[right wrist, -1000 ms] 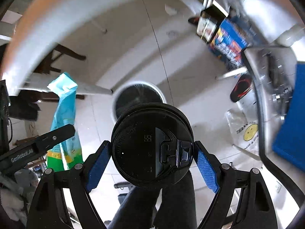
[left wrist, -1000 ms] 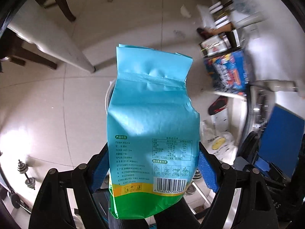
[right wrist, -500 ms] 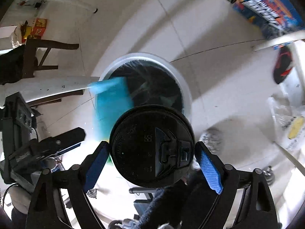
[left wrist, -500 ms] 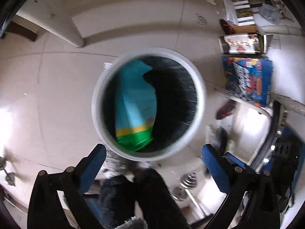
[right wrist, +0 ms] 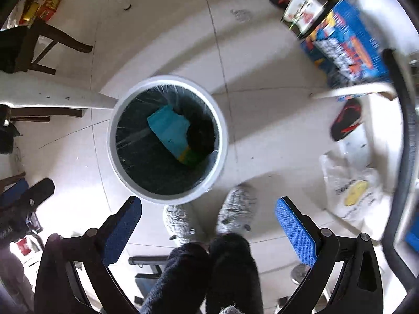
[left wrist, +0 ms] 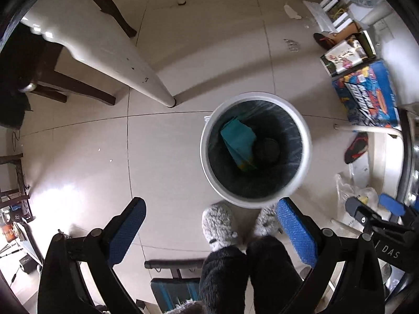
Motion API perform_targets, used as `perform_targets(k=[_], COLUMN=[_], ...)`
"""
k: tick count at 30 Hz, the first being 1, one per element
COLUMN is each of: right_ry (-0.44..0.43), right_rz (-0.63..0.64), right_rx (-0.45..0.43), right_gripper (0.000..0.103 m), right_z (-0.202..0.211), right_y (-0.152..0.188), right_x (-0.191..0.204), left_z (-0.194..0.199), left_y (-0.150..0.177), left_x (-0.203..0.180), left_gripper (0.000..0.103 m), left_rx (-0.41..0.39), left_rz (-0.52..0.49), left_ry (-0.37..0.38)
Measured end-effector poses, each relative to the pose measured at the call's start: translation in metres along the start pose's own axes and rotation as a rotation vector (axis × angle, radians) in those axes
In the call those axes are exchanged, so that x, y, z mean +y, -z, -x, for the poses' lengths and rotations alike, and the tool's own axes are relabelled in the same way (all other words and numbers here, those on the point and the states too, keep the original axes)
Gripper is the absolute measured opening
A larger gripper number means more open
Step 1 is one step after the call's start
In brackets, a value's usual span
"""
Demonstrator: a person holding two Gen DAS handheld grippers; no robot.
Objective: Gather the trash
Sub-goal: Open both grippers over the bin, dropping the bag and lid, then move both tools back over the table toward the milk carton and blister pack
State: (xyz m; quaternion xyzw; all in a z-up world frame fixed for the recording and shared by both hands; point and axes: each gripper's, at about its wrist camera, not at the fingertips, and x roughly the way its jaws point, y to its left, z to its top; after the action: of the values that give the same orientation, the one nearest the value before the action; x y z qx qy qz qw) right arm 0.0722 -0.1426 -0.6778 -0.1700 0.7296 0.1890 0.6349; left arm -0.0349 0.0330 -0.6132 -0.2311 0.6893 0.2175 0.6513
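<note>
A white round trash bin (left wrist: 255,96) with a dark liner stands on the tiled floor below both grippers; it also shows in the right wrist view (right wrist: 167,78). Inside lie a teal food bag (left wrist: 238,141) (right wrist: 170,129) and a black cup with lid (left wrist: 267,149) (right wrist: 200,133) beside it. My left gripper (left wrist: 210,231) is open and empty above the floor near the bin's near rim. My right gripper (right wrist: 208,229) is open and empty, also above the bin's near side.
The person's grey slippers (left wrist: 218,225) stand by the bin. A white table leg (left wrist: 146,83) and dark chair legs (left wrist: 78,89) are left of it. Boxes (left wrist: 366,96), a red-black shoe (left wrist: 356,147) and a plastic bag (right wrist: 351,196) lie to the right.
The left gripper opened and dropped the teal bag into the bin. The right gripper then opened and dropped the black cup in beside it. Both grippers now hang empty above the bin.
</note>
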Motion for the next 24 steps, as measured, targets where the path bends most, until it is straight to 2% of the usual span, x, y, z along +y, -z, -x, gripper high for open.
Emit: perform_targets(k=[7,13,19,24], right_ry=[0.03,0.007,-0.023,-0.096], right_rz=[0.024,0.02,0.002,-0.07], right_rx=[-0.069,-0.106,-0.167,-0.208], right_gripper=[0.103,0.103,0.103,0.103], right_z=[0.099,0.195,0.291,0.354], right_y=[0.023,0.053,0.077,0.081], right_x=[0.003,0.011,0.021,0.019], left_z=[0.078,0.159,0.24,0.301], left_y=[0.026,0.046,0.054,0.037], left_x=[-0.003,0.0,0.009,0.009], left_gripper=[0.102,0.102,0.102,0.102], left_rx=[-0.005,-0.026,-0.094,-0.21], left_rz=[0.007,-0.005,0.011,0.012], left_ry=[0.021,0.02,0.019,-0.005])
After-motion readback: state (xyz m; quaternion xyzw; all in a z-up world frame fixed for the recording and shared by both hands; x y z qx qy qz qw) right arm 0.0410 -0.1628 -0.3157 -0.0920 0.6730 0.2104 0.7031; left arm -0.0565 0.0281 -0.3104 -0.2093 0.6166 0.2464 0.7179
